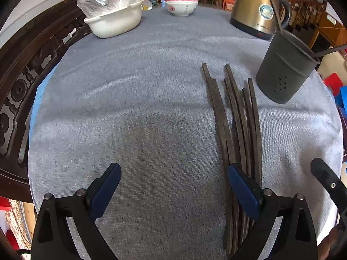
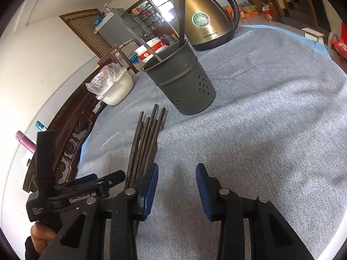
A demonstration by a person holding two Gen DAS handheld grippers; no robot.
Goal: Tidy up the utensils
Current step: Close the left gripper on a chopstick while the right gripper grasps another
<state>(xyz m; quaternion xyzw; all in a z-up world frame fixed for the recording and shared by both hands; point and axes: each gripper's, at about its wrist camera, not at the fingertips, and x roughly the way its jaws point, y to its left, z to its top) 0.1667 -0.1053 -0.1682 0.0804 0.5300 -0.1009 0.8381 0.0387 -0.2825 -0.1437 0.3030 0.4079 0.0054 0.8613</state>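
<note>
Several dark chopsticks [image 1: 234, 117] lie side by side on the grey cloth, pointing away from me. My left gripper [image 1: 173, 186] is open wide just above the cloth, and its right finger [image 1: 243, 190] overlaps the bundle's near ends. In the right wrist view the chopsticks [image 2: 145, 143] run along the outer side of the left finger [image 2: 149, 190]. My right gripper [image 2: 176, 190] is open with only cloth in the gap. A dark grey perforated holder [image 1: 284, 71] [image 2: 184, 82] stands beyond the bundle with a couple of chopsticks [image 2: 182, 10] leaning in it.
A brass-coloured kettle [image 1: 258, 6] [image 2: 208, 17] stands behind the holder. Stacked white and red bowls [image 1: 181, 0] and a white basin [image 1: 112, 19] holding a plastic bag sit at the far edge. A carved dark wood rail [image 1: 28, 75] borders the table's left side.
</note>
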